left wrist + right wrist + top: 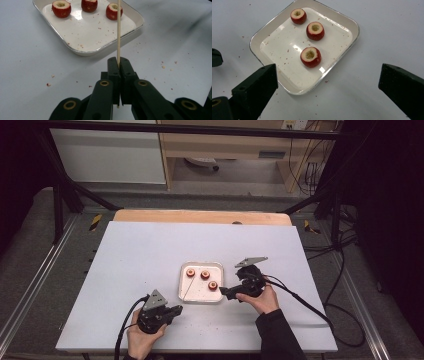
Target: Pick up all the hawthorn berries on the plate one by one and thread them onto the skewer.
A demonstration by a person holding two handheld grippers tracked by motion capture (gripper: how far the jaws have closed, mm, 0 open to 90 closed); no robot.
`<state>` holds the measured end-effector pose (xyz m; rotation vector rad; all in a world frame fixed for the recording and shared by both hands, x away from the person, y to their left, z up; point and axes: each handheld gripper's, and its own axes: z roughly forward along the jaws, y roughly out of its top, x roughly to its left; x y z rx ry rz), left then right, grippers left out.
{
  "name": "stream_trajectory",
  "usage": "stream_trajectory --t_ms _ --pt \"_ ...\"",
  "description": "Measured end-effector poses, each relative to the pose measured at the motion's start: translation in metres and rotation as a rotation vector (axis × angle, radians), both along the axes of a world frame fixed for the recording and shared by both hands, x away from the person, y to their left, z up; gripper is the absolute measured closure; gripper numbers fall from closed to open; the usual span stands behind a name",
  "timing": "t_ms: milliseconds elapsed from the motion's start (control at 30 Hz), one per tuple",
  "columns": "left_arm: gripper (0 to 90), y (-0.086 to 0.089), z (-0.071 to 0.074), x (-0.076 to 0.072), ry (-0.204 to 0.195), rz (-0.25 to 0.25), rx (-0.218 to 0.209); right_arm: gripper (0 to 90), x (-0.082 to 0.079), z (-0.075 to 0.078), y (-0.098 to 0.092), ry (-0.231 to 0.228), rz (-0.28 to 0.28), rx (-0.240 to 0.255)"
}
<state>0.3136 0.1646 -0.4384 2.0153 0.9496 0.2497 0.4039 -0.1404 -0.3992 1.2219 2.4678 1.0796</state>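
Note:
A white tray (200,297) lies mid-table with three hollowed red fruit pieces (190,273) (205,275) (213,285) in it. My left gripper (176,309) (119,65) is near the tray's front left corner, shut on a thin wooden skewer (118,32) (187,290). The skewer points over the tray toward the fruit pieces (114,11). My right gripper (224,291) (328,73) hovers at the tray's right side with its jaws wide open and nothing between them. The nearest fruit piece (310,57) lies just ahead of it, the other two (315,30) (298,16) farther on.
Small red crumbs are scattered on the tray (354,27) and on the white table (140,255) around it. Cables trail from both grippers toward the table's front edge. A wooden strip (200,216) runs along the far edge.

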Motion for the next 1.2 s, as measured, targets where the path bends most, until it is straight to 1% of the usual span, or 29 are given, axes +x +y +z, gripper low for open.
stream_trajectory --t_ms 133,233,333,400,433,533,633,667,733,800,833,900,933,1033,1100,1200 --pt "88.4 0.003 0.0 0.0 0.002 0.004 0.005 4.5 0.007 0.003 0.01 0.004 0.003 -0.018" --pt "88.4 0.004 0.0 0.001 0.0 0.006 0.005 6.3 0.012 0.004 0.019 0.031 0.0 -0.026" --pt "88.4 0.006 0.0 0.0 0.001 0.006 0.007 9.7 0.017 0.005 0.027 0.044 0.009 -0.047" --pt "88.4 0.007 0.0 0.0 0.0 0.008 0.013 11.0 0.02 0.004 0.032 0.063 0.02 -0.068" --pt "88.4 0.007 0.0 -0.001 0.002 0.007 0.015 12.0 0.022 0.004 0.035 0.068 0.035 -0.087" --pt "88.4 0.009 0.0 0.0 0.002 0.007 0.019 16.0 0.028 0.002 0.043 0.105 0.065 -0.109" --pt "88.4 0.011 0.0 -0.001 0.003 0.012 0.018 20.8 0.033 0.0 0.05 0.135 0.095 -0.148" --pt "88.4 0.011 0.0 -0.001 0.003 0.011 0.02 22.3 0.036 -0.001 0.052 0.155 0.1 -0.159" --pt "88.4 0.012 0.0 -0.001 0.004 0.011 0.021 24.7 0.04 -0.003 0.056 0.175 0.118 -0.198" --pt "88.4 0.012 -0.001 -0.001 0.006 0.014 0.021 27.2 0.043 -0.005 0.059 0.197 0.132 -0.218" --pt "88.4 0.012 -0.001 -0.001 0.007 0.015 0.023 28.3 0.044 -0.006 0.061 0.209 0.133 -0.218" --pt "88.4 0.012 -0.002 -0.001 0.009 0.012 0.024 31.3 0.046 -0.008 0.062 0.215 0.135 -0.22" --pt "88.4 0.012 -0.002 -0.001 0.01 0.011 0.025 32.5 0.047 -0.009 0.063 0.224 0.13 -0.222" --pt "88.4 0.011 -0.003 0.0 0.013 0.011 0.027 36.2 0.05 -0.011 0.065 0.245 0.134 -0.241" --pt "88.4 0.011 -0.003 0.0 0.014 0.009 0.031 39.3 0.051 -0.012 0.067 0.26 0.133 -0.245" --pt "88.4 0.01 -0.004 0.0 0.016 0.006 0.034 44.1 0.053 -0.012 0.068 0.263 0.134 -0.247"
